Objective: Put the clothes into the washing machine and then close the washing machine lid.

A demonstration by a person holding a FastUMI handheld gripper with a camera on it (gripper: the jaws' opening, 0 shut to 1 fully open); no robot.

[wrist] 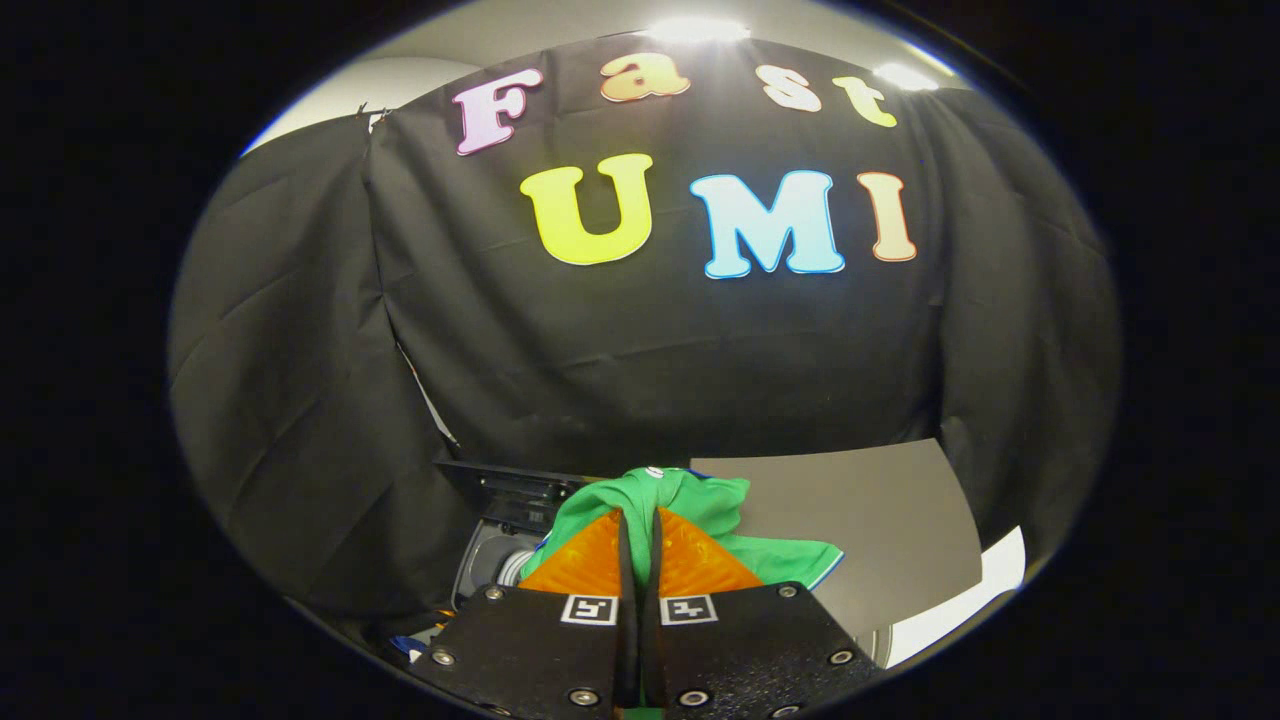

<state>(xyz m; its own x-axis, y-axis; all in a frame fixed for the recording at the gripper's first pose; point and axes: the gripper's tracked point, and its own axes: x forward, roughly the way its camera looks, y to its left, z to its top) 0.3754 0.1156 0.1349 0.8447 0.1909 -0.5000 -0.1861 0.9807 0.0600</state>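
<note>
Your gripper [640,520] had its fingers pinched nearly together on one green garment [690,515] with blue trim; jaws narrow, cloth bunched between and just ahead of the tips, low centre of frame, hanging lifted. One washing machine [500,545] sat lower left of the fingers; dark control panel and part of the drum opening visible. One grey lid [860,520] stood open to the lower right. Risks, as I judged them: the grip was on a fold only, so a quick swing could shake the cloth loose short of the drum; a trailing hem could drape over the rim and jam the lid on closing; drum mostly hidden behind the fingers, so aim was uncertain.
</note>
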